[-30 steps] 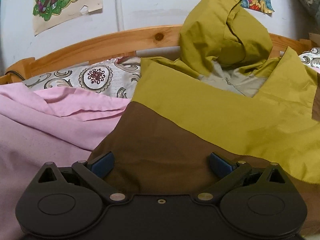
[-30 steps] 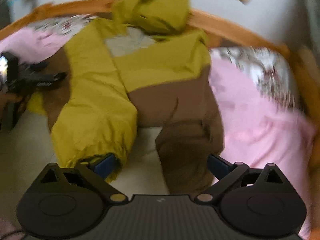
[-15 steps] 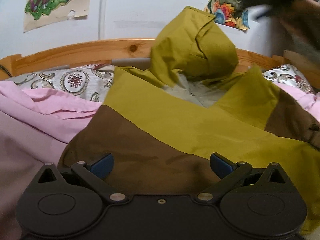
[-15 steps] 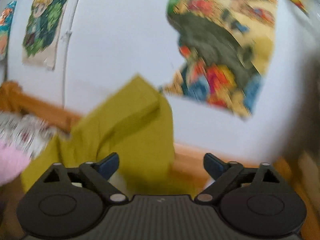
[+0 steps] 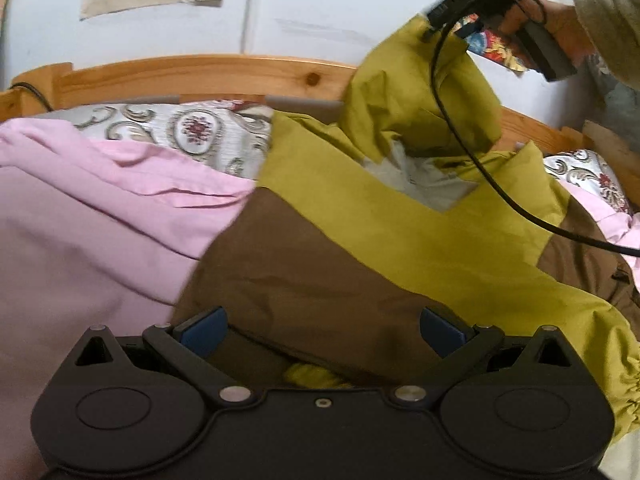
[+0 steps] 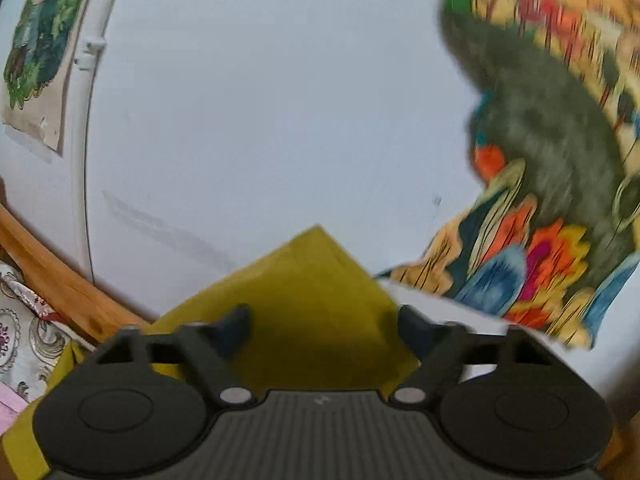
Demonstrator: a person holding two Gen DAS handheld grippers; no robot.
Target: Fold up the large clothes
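Note:
A mustard-yellow and brown hooded jacket lies spread on the bed, its hood propped against the headboard. My left gripper is open, low over the brown left part of the jacket. My right gripper is open at the tip of the yellow hood, which sits between its fingers. In the left wrist view the right gripper and the hand holding it are at the hood's top, with a black cable trailing down.
A pink sheet covers the bed left of the jacket. Patterned pillows lie against the wooden headboard. The white wall behind carries posters and a white pipe.
My right gripper swung up from the jacket's lower hem to the hood's tip and closed in on it. My left gripper shifted slightly over the brown panel.

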